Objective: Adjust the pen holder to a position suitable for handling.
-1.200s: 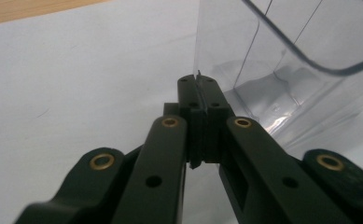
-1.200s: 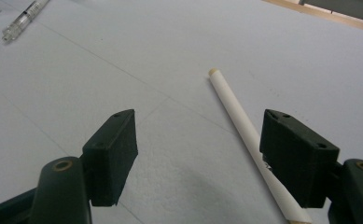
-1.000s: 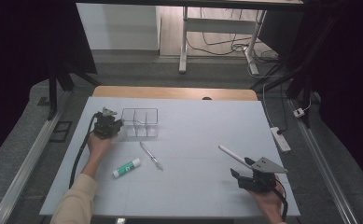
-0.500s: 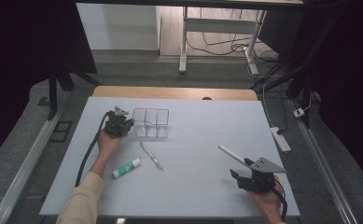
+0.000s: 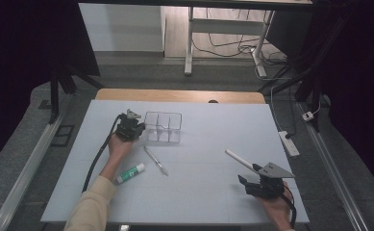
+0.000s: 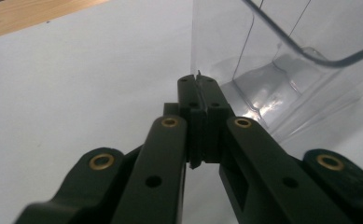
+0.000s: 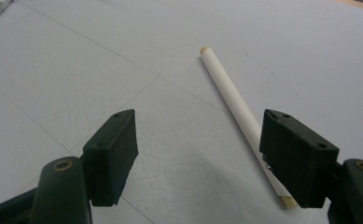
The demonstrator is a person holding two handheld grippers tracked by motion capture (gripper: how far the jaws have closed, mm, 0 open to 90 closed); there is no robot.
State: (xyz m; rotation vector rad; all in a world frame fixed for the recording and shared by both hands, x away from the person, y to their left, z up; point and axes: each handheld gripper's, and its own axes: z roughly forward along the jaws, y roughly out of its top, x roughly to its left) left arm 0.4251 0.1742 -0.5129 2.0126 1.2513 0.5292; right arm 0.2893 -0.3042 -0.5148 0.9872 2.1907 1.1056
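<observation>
While the left tongs [image 5: 130, 126] sit pressed together at the near left corner of the clear plastic organizer [image 5: 163, 127], the right tongs [image 5: 260, 183] rest low at the desk's [image 5: 208, 192] near right with jaws spread wide. In the left gripper view the left tongs [image 6: 198, 84] show both black pads closed flat on each other, tips right at the organizer's [image 6: 272, 84] transparent wall; whether a thin edge of that wall is caught between the pads cannot be told. The organizer stands upright on the pale desk toward the far side, left of centre, its inner dividers visible through the walls. In the right gripper view the right tongs [image 7: 198, 149] stand apart with nothing pinched; a white stick [image 7: 237, 109] lies slantwise on the desk, its near end running under the right-hand pad. From above, the white stick [image 5: 240, 160] points away and leftward from those tongs. Mid-desk lie a slim pen [image 5: 155, 160], just in front of the organizer, and a glue stick [image 5: 130, 173] with a green band, near the person's left forearm [image 5: 108, 166]. A black cable [image 5: 95, 161] trails from the left tongs back along that arm.
</observation>
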